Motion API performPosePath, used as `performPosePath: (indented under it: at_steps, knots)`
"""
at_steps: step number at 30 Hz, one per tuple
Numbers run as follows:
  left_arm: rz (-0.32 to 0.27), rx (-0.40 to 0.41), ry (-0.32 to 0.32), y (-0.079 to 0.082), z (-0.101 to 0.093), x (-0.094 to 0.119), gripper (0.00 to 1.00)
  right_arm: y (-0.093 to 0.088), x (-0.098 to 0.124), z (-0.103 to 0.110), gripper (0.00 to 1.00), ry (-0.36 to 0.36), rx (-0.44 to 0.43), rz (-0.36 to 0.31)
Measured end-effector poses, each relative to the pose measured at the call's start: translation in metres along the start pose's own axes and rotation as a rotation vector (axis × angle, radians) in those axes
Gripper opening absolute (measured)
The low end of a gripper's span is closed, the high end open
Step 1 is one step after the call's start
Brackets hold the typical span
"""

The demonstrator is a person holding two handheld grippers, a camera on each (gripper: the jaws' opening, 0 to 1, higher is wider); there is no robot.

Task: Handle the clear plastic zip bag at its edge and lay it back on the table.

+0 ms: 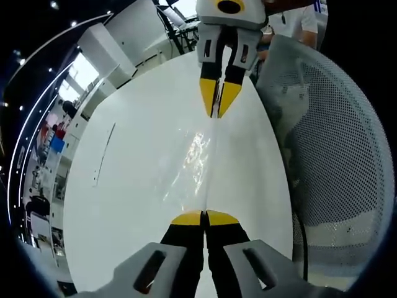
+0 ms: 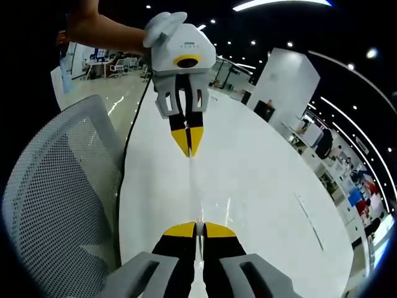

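1. Clear plastic, almost invisible against the white tabletop (image 1: 124, 186), stretches taut between two yellow-tipped tools held by a person.
2. From the left gripper view, the left tool (image 1: 205, 218) has its tips pressed together on the near edge of the bag (image 1: 195, 158), whose film shows only as glinting creases above the tabletop.
3. Opposite it in that view, the right tool (image 1: 218, 99) is clamped on the bag's far edge, so the two tools face each other along one line.
4. Seen from the right gripper view, the right tool (image 2: 197, 230) is closed on a thin edge of the bag (image 2: 193, 186), which runs edge-on as a pale strip toward the left tool (image 2: 189, 141), also pinched shut on it.
5. Holding opposite edges appears to keep the limp film flat and spread, judged as preparation for lowering it evenly rather than letting it crumple.
6. The bag seems to hang just above the tabletop; whether any part touches the surface cannot be told.
7. Beside the tabletop stands a mesh chair (image 1: 338, 143), close to the tools' line of work.
8. A bare forearm (image 2: 105, 32) grips the left tool from above in the right gripper view.
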State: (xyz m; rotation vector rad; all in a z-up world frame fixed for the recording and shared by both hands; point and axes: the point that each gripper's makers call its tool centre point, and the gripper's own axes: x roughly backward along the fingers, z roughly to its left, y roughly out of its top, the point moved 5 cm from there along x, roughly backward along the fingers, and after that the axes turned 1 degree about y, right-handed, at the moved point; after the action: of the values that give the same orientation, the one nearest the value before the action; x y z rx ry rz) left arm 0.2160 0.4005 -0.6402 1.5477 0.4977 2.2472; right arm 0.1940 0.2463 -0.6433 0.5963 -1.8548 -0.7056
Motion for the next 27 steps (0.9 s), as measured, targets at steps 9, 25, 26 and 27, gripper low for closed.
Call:
performPosePath:
  at_steps: [9,25,26,27]
  knots:
    - [0.002,0.002,0.000,-0.002,0.000,0.000,0.00,-0.004,0.003,0.000,0.00,-0.002,-0.001,0.007]
    - [-0.005,0.005,-0.001,0.000,0.001,0.003,0.00,-0.012,0.010,0.002,0.00,-0.014,-0.022,0.010]
    - [-0.004,0.002,0.000,0.001,0.001,0.003,0.00,-0.012,0.010,0.002,0.00,-0.016,-0.023,0.011]
    - [-0.004,0.001,0.002,0.001,0.001,0.003,0.00,-0.012,0.009,0.002,0.00,-0.016,-0.024,0.012]
